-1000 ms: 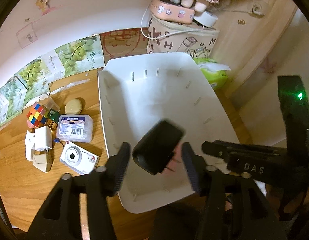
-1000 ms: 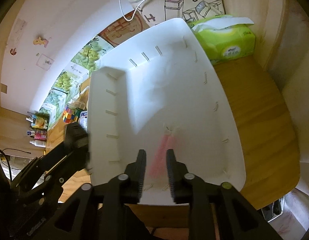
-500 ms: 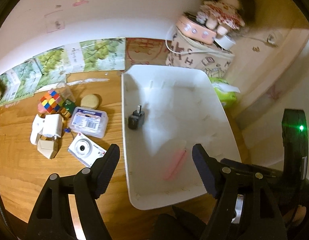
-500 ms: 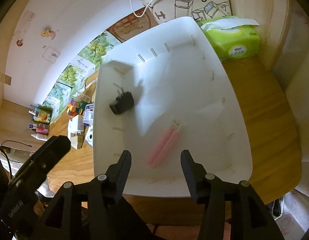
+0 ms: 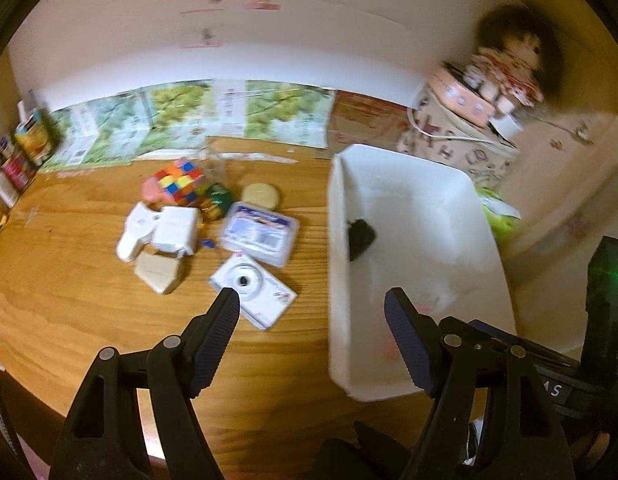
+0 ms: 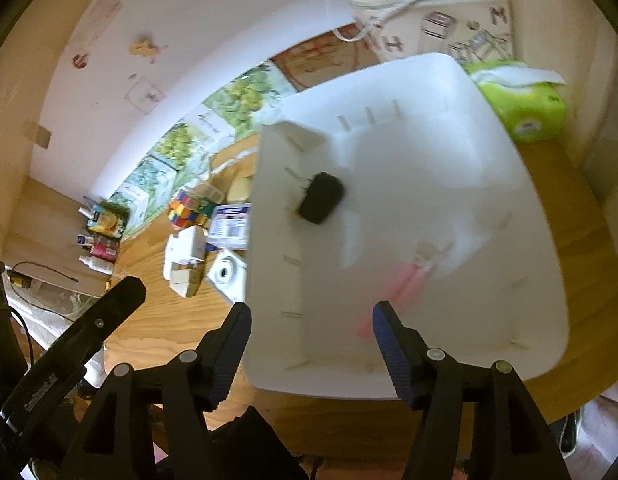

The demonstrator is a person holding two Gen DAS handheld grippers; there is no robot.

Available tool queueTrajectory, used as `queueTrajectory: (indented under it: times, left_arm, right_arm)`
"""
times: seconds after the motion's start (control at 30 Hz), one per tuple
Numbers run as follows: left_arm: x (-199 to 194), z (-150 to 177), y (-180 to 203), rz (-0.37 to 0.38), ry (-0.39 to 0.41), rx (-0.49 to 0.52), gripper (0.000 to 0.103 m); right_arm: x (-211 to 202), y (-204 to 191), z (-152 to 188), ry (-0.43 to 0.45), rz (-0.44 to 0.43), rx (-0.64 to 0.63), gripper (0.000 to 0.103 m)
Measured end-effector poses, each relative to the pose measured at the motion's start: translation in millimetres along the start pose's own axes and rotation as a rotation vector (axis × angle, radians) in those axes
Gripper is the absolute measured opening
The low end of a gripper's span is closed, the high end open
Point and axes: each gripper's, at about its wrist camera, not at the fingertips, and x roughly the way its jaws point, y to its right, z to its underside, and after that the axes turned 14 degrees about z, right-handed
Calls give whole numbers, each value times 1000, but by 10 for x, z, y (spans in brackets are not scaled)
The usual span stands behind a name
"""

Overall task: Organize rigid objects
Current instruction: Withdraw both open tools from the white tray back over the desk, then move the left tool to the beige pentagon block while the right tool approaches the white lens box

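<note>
A white bin (image 5: 333, 248) (image 6: 269, 240) stands on the wooden table. In it lie a black charger plug (image 5: 361, 234) (image 6: 321, 198) near the left wall and a blurred pink stick-like item (image 6: 407, 284). My left gripper (image 5: 311, 304) is open and empty, hovering over the table edge between the bin and a white camera (image 5: 253, 288). My right gripper (image 6: 312, 316) hangs above the bin's near rim; its jaws are opening with nothing between them.
Left of the bin lie a labelled clear box (image 5: 261, 232), a colour cube (image 5: 181, 182), a white adapter (image 5: 175, 228), a beige block (image 5: 159, 274) and a round beige piece (image 5: 261, 196). A green tissue pack (image 6: 525, 108) sits behind the bin.
The left gripper let the black charger drop into the bin, opened wide and swung left over the table. The right gripper opened off the pink item and drew back.
</note>
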Motion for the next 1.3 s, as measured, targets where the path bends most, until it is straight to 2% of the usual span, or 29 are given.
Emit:
queueTrajectory:
  times: [0.17, 0.63, 0.83, 1.13, 1.3]
  left_arm:
    - [-136, 6, -260, -8, 9, -34, 78]
    - [-387, -87, -791, -42, -2, -37, 78]
    - [-441, -161, -1019, -56, -16, -31, 78]
    - [-465, -286, -1340, -51, -45, -7, 78]
    - [-409, -355, -1547, -40, -86, 5, 78]
  right_arm:
    - [0, -279, 24, 14, -15, -30, 64]
    - [41, -1033, 55, 58, -43, -83, 64]
    - [130, -1274, 61, 49, -48, -78, 68]
    - [316, -1601, 62, 22, -54, -42, 68]
    - [458, -1734, 81, -9, -43, 5, 69]
